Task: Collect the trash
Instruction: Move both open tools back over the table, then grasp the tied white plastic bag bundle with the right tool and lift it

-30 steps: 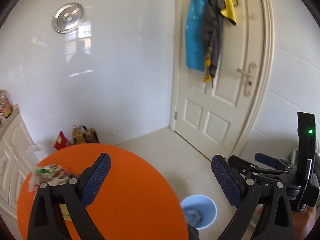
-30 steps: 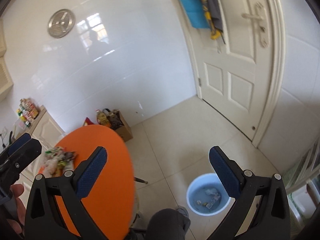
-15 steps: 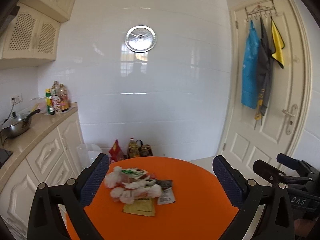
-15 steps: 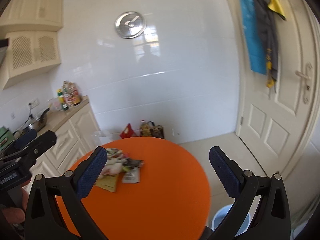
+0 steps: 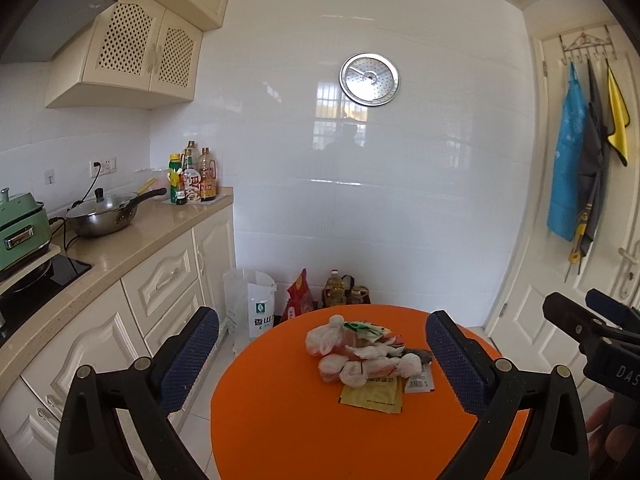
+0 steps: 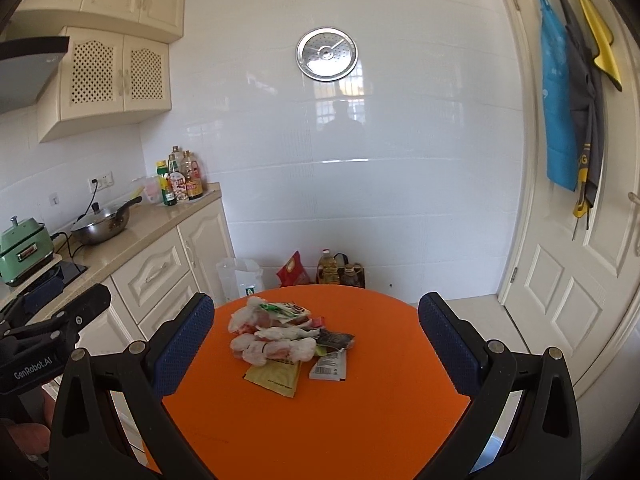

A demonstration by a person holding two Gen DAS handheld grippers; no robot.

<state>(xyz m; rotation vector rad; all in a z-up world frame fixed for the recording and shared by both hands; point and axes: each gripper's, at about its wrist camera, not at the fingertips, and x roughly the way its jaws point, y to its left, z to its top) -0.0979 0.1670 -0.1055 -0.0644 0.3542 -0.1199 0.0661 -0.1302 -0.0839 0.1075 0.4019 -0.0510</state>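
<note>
Trash pile (image 5: pixel 366 354) of wrappers and wadded tissue sits mid orange table (image 5: pixel 280 420), untouched. Left gripper (image 5: pixel 322 364) and right gripper (image 6: pixel 316 350) spread wide, empty, facing it. Approach step; next needs descent onto one piece.

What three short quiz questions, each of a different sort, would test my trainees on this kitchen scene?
1. True or false: the left gripper is shut on a wrapper.
2. The trash pile lies on: A) the counter B) the orange table C) the floor.
3. Fill in: a yellow ___ lies at the pile's near edge.

Key: 1 false, both grippers, right gripper too, are open and empty; 2 B; 3 packet.
</note>
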